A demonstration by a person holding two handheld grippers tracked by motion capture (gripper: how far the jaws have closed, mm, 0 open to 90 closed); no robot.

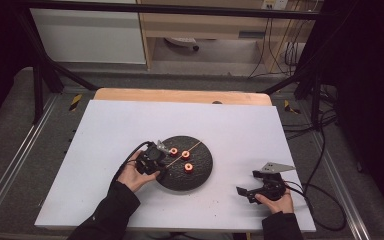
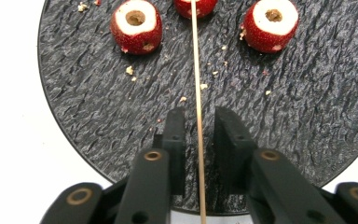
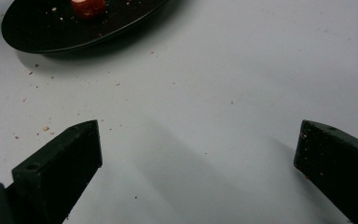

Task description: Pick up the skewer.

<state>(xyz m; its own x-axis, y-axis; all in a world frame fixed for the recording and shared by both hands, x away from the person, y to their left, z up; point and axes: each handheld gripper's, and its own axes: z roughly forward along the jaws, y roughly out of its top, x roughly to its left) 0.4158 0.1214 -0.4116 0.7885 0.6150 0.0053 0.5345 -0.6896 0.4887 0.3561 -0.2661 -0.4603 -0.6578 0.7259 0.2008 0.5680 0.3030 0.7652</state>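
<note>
On the dark round plate (image 2: 98, 116), a thin wooden skewer (image 2: 197, 84) lies across the textured surface, running straight from the near rim up to the middle one of three cored red fruits (image 2: 136, 25), whose pale cut faces and hollow centres look upward; whether the stick enters that middle fruit cannot be told, since the frame cuts it off. Pale crumbs are scattered over the plate around the stick. The left gripper (image 2: 199, 116) stands over the near rim of the plate with its jaws narrowed to a slim gap on either side of the skewer; the pads are close beside the stick, but a sliver of plate shows on each side, so they do not yet press on it. In the high view the left gripper (image 1: 154, 156) sits at the plate's left edge, the skewer (image 1: 190, 149) slanting away toward the far right of the plate (image 1: 200, 172). Outward from the plate, the white table top (image 1: 130, 125) lies bare on the far side and to the left, with broad free room up to its edges; a wooden strip (image 1: 180, 95) borders the far edge. Well apart at the near right corner, the right gripper (image 1: 250, 190) rests low over the white surface, its jaws (image 3: 198, 154) spread wide with nothing between them, a few crumbs on the sheet nearby.
</note>
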